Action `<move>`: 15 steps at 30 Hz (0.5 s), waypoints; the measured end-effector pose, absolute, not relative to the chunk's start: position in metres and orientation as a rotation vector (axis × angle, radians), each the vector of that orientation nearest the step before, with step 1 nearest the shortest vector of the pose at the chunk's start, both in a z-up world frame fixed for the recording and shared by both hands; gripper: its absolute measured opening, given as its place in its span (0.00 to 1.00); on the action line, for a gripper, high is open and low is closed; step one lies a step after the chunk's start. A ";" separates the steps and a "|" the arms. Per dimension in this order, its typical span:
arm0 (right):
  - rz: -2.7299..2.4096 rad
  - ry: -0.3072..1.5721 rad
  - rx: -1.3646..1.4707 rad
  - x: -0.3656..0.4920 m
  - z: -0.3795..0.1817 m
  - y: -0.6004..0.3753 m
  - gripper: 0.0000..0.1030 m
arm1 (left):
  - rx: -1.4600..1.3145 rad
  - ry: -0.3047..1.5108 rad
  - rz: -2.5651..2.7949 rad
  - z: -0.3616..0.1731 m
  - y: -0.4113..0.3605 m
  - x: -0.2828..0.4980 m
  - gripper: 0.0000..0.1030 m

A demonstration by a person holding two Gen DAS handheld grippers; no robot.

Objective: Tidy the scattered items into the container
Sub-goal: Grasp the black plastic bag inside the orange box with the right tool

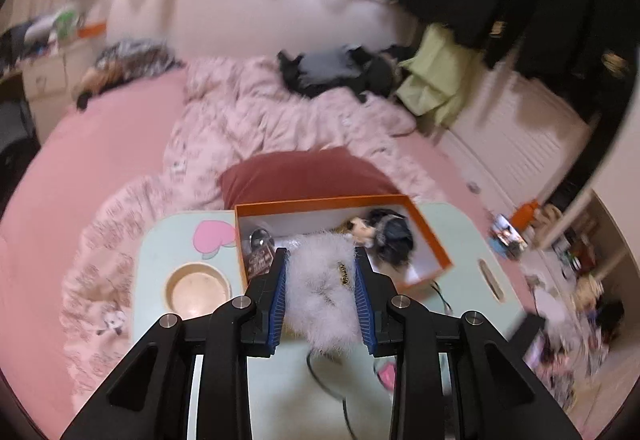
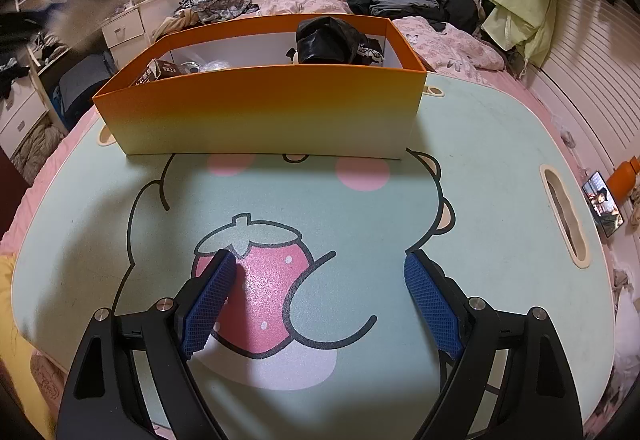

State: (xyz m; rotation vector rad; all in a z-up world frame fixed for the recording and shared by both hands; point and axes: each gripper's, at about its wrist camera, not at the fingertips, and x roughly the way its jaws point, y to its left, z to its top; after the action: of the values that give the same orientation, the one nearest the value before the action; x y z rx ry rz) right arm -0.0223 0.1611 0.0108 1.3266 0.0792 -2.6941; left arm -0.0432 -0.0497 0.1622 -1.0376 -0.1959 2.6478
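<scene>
The left tongs (image 1: 320, 294) are clamped on a white fluffy pouch (image 1: 320, 280) above the orange cardboard box (image 2: 260, 107), which already holds several items; the right tongs (image 2: 320, 304) gape empty over the bare mint-green cartoon counter (image 2: 480, 159), box at twelve o'clock. Likely the last item.

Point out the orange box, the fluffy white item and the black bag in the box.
orange box (image 2: 260, 111): right wrist view, its near wall.
fluffy white item (image 1: 320, 280): left wrist view, its middle, between the pads.
black bag (image 2: 326, 39): right wrist view, its glossy top.
</scene>
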 end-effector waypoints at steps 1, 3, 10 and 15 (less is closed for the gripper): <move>-2.694 0.072 1.325 -0.022 0.011 0.162 0.84 | -1.032 -0.196 2.643 0.162 -0.052 -0.034 0.28; -2.693 0.051 1.321 -0.021 0.011 0.164 0.84 | -1.049 -0.207 2.641 0.149 -0.056 -0.017 0.28; -2.699 -0.073 1.259 -0.029 0.034 0.175 0.81 | -1.182 -0.382 2.626 0.060 -0.063 -0.003 0.28; -2.757 0.011 1.072 -0.054 0.099 0.169 0.60 | -1.184 -0.323 2.639 0.039 -0.047 0.003 0.28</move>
State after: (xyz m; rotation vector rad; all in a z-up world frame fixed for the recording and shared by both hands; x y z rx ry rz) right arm -0.0538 0.1690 0.0991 1.0719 0.0108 -2.7572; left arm 0.0032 -0.0467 0.0393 -1.1844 -0.3232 2.6389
